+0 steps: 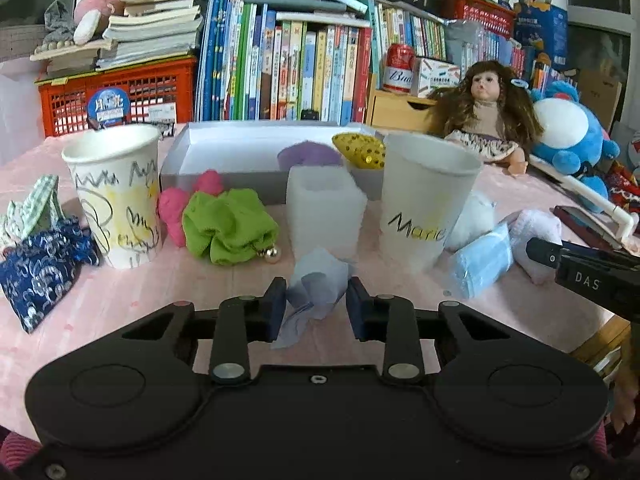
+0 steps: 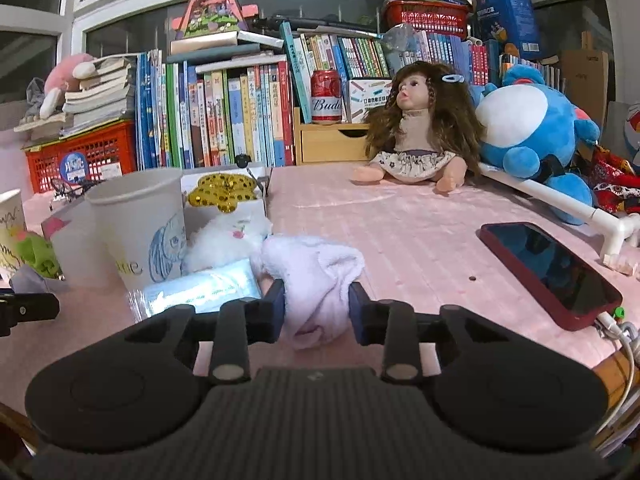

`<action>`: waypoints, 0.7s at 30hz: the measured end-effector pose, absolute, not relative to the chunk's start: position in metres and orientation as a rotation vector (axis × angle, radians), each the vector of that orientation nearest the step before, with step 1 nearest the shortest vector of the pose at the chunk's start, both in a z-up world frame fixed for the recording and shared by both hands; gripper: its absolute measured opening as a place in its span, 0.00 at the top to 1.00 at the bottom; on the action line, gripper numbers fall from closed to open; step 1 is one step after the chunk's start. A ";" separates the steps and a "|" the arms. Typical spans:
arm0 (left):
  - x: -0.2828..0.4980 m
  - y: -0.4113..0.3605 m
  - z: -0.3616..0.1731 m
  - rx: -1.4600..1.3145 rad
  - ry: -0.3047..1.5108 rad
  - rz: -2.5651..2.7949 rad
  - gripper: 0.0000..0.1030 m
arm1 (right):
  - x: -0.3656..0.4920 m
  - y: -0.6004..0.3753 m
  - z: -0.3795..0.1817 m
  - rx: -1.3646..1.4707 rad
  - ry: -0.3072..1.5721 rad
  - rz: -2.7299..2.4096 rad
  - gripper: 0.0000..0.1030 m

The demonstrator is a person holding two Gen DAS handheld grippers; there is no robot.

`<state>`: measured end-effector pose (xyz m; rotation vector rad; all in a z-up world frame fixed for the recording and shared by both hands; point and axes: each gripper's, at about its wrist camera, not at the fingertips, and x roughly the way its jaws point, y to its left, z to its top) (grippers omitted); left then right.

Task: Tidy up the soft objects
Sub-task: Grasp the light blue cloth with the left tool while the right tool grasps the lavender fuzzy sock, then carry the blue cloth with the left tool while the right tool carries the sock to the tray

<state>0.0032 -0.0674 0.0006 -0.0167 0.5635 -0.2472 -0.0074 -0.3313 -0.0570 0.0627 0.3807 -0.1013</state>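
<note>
My left gripper (image 1: 316, 304) is shut on a crumpled pale blue tissue (image 1: 316, 284), held just above the pink table. My right gripper (image 2: 316, 308) is shut on a fluffy lilac cloth (image 2: 316, 276) lying on the table; that cloth also shows in the left wrist view (image 1: 536, 236). A grey open box (image 1: 224, 148) at the back holds a purple soft thing (image 1: 308, 156) and a gold sequined piece (image 1: 360, 150). In front of it lie a green cloth (image 1: 228, 230), a pink plush (image 1: 176, 208), a white foam block (image 1: 324, 212), a blue mask pack (image 1: 482, 264) and a white plush (image 2: 228, 236).
Two paper cups (image 1: 116, 192) (image 1: 424, 200) stand in front of the box. A blue patterned pouch (image 1: 36, 276) and striped cloth (image 1: 32, 208) lie at the left. A doll (image 2: 416, 136), blue plush (image 2: 532, 128), red phone (image 2: 548, 272), books and red crate (image 1: 116, 92) line the back and right.
</note>
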 end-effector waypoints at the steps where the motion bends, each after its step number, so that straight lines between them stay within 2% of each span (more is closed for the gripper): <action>1: 0.003 -0.067 0.003 -0.016 0.558 -0.247 0.71 | -0.008 -0.332 -0.055 0.064 0.376 -0.104 0.65; 21: 0.037 -0.054 0.077 -0.011 0.479 -0.265 0.71 | 0.010 -0.341 0.002 0.101 0.249 -0.041 0.67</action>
